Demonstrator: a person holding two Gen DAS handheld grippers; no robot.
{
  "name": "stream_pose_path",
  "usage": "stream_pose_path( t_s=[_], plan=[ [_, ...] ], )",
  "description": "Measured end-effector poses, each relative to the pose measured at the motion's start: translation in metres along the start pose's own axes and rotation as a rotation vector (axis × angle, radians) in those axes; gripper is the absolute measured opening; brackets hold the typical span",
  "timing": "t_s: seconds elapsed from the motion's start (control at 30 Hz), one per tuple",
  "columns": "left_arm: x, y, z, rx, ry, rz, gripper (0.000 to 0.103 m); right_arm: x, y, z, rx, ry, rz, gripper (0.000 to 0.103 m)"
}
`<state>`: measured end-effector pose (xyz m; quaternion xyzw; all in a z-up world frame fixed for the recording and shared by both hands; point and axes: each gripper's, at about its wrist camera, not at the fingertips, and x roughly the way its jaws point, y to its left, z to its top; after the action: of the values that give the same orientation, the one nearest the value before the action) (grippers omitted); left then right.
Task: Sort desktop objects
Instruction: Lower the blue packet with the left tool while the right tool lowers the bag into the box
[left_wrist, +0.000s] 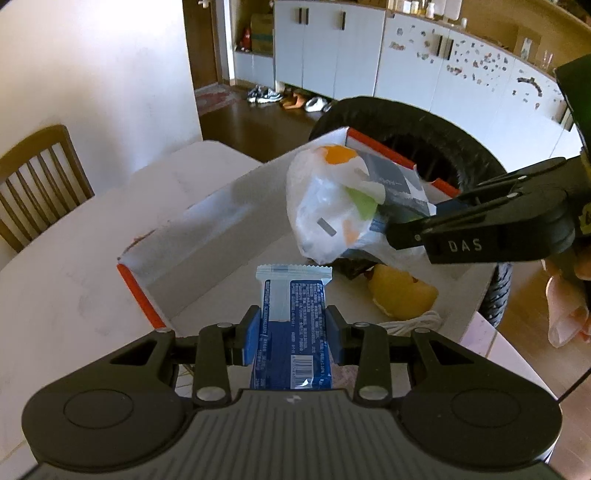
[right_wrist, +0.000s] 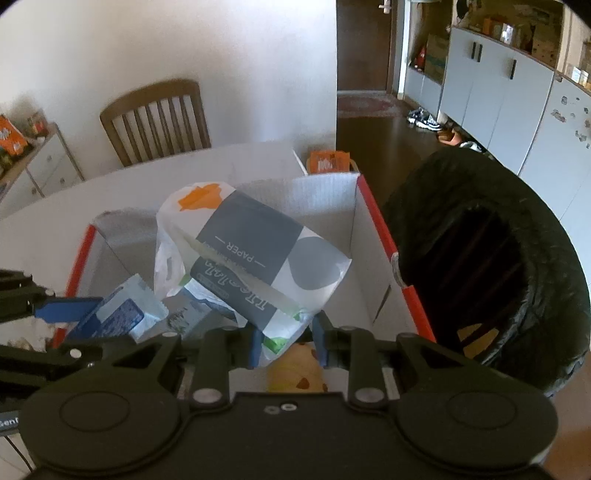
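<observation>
My left gripper (left_wrist: 293, 328) is shut on a blue and white snack wrapper (left_wrist: 293, 295), held over the near edge of a white cardboard box (left_wrist: 207, 236) with orange-red rims. The same wrapper (right_wrist: 122, 314) shows at the lower left of the right wrist view. My right gripper (right_wrist: 288, 341) is shut on a white tissue pack (right_wrist: 255, 254) with grey, orange and green print, hanging above the box (right_wrist: 332, 206). In the left wrist view that pack (left_wrist: 340, 206) hangs from the right gripper (left_wrist: 395, 229) over the box. A yellow plush toy (left_wrist: 400, 295) lies inside the box.
The box sits on a white table (left_wrist: 66, 295). A black-lined bin (right_wrist: 491, 266) stands just right of the box. A wooden chair (right_wrist: 155, 122) stands at the table's far side. White rope (left_wrist: 413, 323) lies in the box. White cabinets (left_wrist: 369, 62) line the far wall.
</observation>
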<state>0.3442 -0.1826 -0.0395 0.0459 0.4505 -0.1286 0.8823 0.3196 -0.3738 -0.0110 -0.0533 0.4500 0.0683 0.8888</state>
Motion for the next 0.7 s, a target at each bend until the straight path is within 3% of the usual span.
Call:
stream_pose_path(
  t_s=[0.7],
  plan=[
    [0.046, 0.002, 0.007, 0.007, 0.093, 0.043, 0.036, 0.042, 0.000, 0.001, -0.041, 0.084, -0.008, 0.026]
  ],
)
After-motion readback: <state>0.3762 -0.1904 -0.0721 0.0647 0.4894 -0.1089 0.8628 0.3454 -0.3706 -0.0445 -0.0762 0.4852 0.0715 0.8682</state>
